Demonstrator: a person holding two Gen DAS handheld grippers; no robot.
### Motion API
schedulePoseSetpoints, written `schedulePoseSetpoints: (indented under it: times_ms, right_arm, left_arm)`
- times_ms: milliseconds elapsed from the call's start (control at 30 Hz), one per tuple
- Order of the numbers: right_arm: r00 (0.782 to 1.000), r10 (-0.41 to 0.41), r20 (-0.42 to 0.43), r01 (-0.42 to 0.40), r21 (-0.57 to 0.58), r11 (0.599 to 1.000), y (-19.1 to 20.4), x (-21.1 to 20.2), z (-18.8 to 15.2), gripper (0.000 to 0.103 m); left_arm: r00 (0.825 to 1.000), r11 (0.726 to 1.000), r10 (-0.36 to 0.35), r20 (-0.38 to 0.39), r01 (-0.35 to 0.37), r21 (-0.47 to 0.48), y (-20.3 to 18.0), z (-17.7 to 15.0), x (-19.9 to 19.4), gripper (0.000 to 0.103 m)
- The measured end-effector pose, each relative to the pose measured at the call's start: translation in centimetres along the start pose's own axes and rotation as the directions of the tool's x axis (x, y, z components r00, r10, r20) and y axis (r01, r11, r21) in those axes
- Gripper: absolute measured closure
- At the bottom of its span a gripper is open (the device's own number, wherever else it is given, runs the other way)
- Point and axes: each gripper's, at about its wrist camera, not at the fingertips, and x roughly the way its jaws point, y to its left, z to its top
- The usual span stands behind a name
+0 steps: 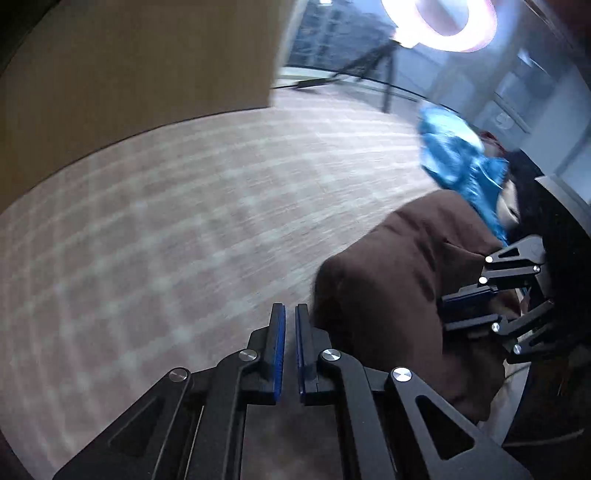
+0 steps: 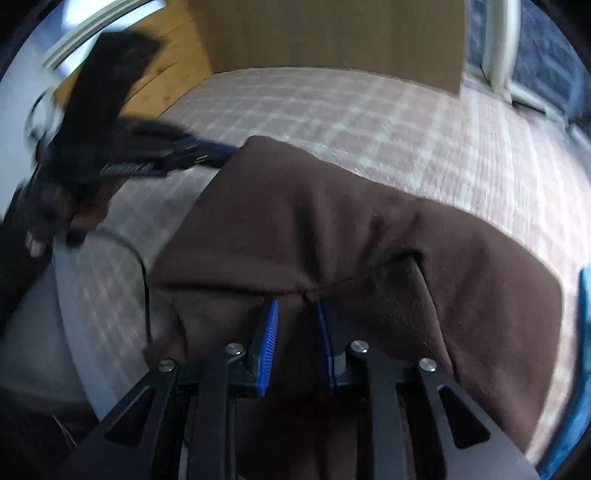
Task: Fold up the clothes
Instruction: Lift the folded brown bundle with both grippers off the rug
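A brown garment (image 1: 399,266) lies bunched on a checked bed cover (image 1: 184,221). In the left wrist view my left gripper (image 1: 290,308) hovers over the cover just left of the garment's edge; its blue pads stand a sliver apart with no cloth seen between them. The right wrist view shows that left gripper (image 2: 231,151), held by a hand (image 2: 85,210), with its tips at the far corner of the brown garment (image 2: 332,221). My right gripper (image 2: 297,304) is shut on a raised fold of the brown cloth, and it also appears as the right gripper (image 1: 448,312) at the garment's right side.
A crumpled blue garment (image 1: 454,162) and a dark one (image 1: 524,184) lie beyond the brown one at the bed's right. A wooden headboard (image 1: 147,55) stands behind the bed. A ring light (image 1: 439,18) on a tripod (image 1: 369,62) stands by the window.
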Motion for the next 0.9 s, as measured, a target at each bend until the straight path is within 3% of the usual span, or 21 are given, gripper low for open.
schedulePoseSetpoints:
  times_ms: [67, 200, 267, 333, 367, 467, 533, 600, 667, 700, 767, 833, 867, 900]
  right_arm:
    - [0.999, 0.007, 0.036, -0.007, 0.005, 1.0, 0.2, -0.9, 1.4, 0.082]
    - [0.994, 0.037, 0.107, -0.039, 0.02, 0.999, 0.7, -2.2, 4.2, 0.081]
    - [0.996, 0.08, 0.046, -0.081, 0.037, 0.996, 0.9, 0.4, 4.8, 0.081]
    - [0.997, 0.045, -0.056, -0.046, -0.01, 0.999, 1.6, 3.2, 4.0, 0.081]
    - [0.999, 0.021, -0.048, -0.024, -0.053, 0.998, 2.1, 3.2, 3.5, 0.081]
    - [0.998, 0.065, -0.009, -0.065, -0.021, 0.998, 1.6, 0.4, 2.9, 0.081]
    - [0.998, 0.041, 0.05, -0.043, 0.024, 0.999, 0.1, -2.5, 2.1, 0.081]
    - [0.994, -0.006, 0.107, -0.002, 0.071, 0.997, -1.7, -5.1, 1.2, 0.081]
    - [0.99, -0.043, 0.136, 0.023, 0.149, 0.989, -4.5, -6.2, 0.3, 0.081]
    - [0.992, -0.044, 0.12, 0.021, 0.194, 0.981, -6.0, -5.8, -0.3, 0.08]
    - [1.0, -0.015, -0.01, 0.017, 0.247, 0.969, -8.5, -3.2, -1.8, 0.079]
    - [0.999, -0.009, -0.031, 0.017, 0.241, 0.97, -9.3, -3.2, -3.0, 0.079]
    - [1.0, -0.01, -0.025, 0.016, 0.232, 0.973, -9.4, -3.6, -3.5, 0.079]
    - [1.0, -0.02, -0.003, 0.02, 0.231, 0.973, -9.7, -4.5, -4.0, 0.079]
  left_arm:
    - [1.0, 0.999, 0.0, 0.001, 0.0, 0.035, -0.4, 0.9, 0.9, 0.099]
    - [0.999, 0.999, 0.035, 0.026, -0.034, -0.02, 1.0, 1.7, 1.5, 0.098]
    - [0.997, 0.995, 0.073, 0.025, -0.071, -0.076, 2.6, 1.7, 1.5, 0.098]
    - [0.994, 0.988, 0.104, 0.018, -0.101, -0.117, 3.5, 1.7, 0.5, 0.099]
    - [0.995, 0.988, 0.093, 0.026, -0.089, -0.127, 3.5, 1.7, -0.3, 0.099]
    - [0.996, 0.998, 0.048, 0.072, -0.045, -0.041, 0.0, 2.1, -2.5, 0.099]
    - [0.997, 1.0, 0.001, 0.076, -0.003, 0.027, -2.7, 2.5, -2.5, 0.098]
    - [0.999, 0.998, -0.03, 0.038, 0.028, 0.056, -4.0, 2.8, -0.8, 0.092]
    - [1.0, 0.999, 0.011, -0.01, -0.011, 0.046, -3.6, 2.8, 1.7, 0.092]
    - [1.0, 1.0, 0.013, -0.019, -0.013, 0.026, -3.0, 2.7, 2.5, 0.092]
    - [1.0, 0.999, -0.009, -0.022, 0.008, -0.043, -2.1, 2.8, 2.0, 0.092]
    - [0.999, 0.996, 0.05, -0.008, -0.05, -0.075, -2.4, 2.6, 0.1, 0.093]
    - [0.996, 0.992, 0.092, 0.003, -0.091, -0.082, -2.8, 2.2, -1.1, 0.086]
    - [0.993, 0.988, 0.118, 0.01, -0.116, -0.098, -3.2, 1.4, -2.1, 0.071]
